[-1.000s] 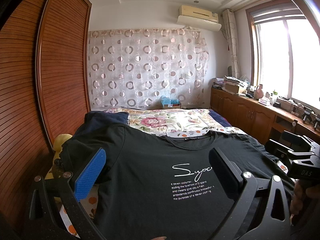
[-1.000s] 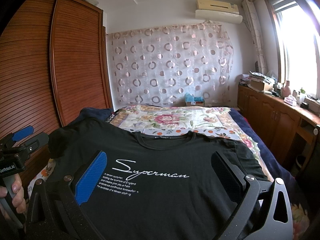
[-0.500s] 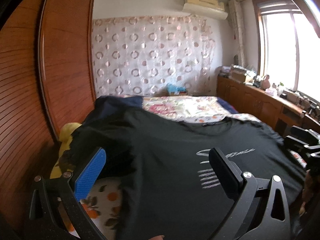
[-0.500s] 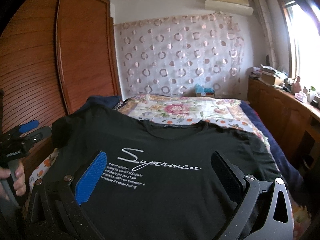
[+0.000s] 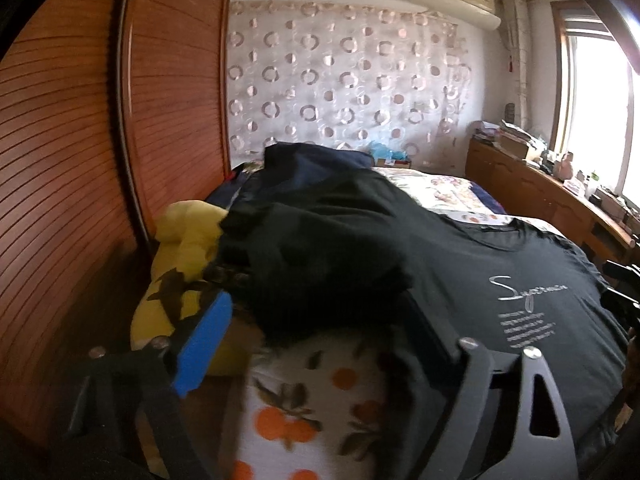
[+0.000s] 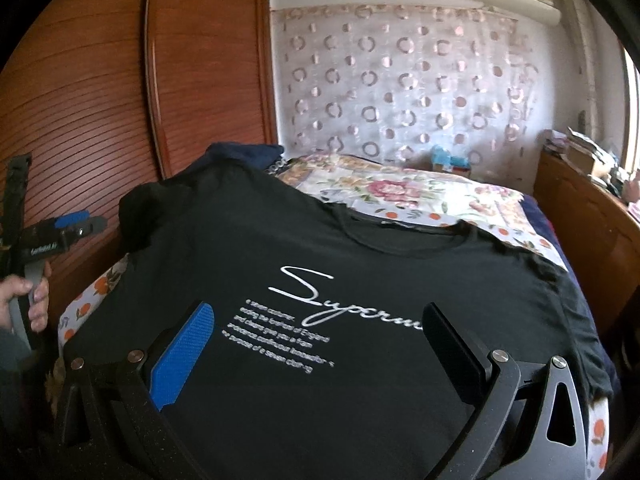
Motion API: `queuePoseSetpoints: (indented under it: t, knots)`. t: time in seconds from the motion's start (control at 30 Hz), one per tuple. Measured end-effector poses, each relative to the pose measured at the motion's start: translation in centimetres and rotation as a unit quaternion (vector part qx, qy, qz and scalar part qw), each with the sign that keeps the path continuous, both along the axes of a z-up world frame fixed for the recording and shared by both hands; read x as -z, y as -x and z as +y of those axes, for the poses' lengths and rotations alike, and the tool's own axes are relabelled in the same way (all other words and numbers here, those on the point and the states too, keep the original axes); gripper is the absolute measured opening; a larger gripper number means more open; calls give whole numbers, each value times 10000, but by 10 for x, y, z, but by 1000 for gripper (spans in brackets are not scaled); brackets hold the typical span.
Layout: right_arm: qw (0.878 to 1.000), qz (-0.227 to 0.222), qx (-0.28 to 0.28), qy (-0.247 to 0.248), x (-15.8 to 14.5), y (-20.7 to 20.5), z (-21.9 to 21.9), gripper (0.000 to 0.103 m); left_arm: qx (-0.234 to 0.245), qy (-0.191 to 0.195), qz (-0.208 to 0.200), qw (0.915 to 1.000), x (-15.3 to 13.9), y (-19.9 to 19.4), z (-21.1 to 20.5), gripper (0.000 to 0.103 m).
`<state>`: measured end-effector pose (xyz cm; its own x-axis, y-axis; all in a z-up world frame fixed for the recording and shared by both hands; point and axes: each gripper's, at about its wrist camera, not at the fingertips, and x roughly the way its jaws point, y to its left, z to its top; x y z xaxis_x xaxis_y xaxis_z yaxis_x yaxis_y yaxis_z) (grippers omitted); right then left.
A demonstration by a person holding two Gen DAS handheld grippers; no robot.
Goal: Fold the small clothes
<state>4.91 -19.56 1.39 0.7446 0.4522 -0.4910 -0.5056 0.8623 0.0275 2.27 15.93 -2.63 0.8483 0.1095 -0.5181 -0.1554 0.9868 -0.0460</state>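
Left wrist view: left gripper (image 5: 320, 328) sits low at the bed's left edge, jaws closing, blue pad (image 5: 204, 344) on one side, black finger (image 5: 430, 332) on the other. The bunched sleeve end of the black T-shirt (image 5: 460, 272) lies just ahead of the gap; frame is blurred, so contact with the pads can't be told, and the pads don't look pressed on cloth. The shirt lies face up on the fruit-print bedspread (image 5: 320, 400), white script print (image 5: 524, 300) toward the right. A yellow plush toy (image 5: 180, 248) is wedged between the bed and the wooden wardrobe (image 5: 80, 160). Dark blue clothes (image 5: 316, 164) are piled behind the sleeve. Right wrist view: right gripper (image 6: 320, 344) hangs over the shirt's chest, fingers wide apart, nothing between them but the print below. Shirt is spread flat, collar toward the floral quilt (image 6: 400, 192). At the left edge a hand (image 6: 24, 296) grips the other gripper's handle, beside the wardrobe door.
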Motion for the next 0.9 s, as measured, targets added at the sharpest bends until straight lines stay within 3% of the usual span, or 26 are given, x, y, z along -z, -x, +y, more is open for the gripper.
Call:
queuePoseSetpoints:
  t: [0.5,0.53,0.57,0.67,0.9]
  knots:
    - [9994,-9,-340,91,0,-21,10,103,201,254,514,9982,12,-67,55,39]
    - [9994,-8,-338,101,1,-21,8,103,236,238,561,9979,13,-70,55,31]
    - [9994,0,-333,97,2,-21,7,103,365,287,612,9970,14,-72,56,14]
    - [9995,17,-304,65,4,-21,8,103,478,212,467,9975,9,-66,52,8]
    - [9998,20,-194,-5,6,-20,9,103,648,15,153,9978,-20,-61,33,5]
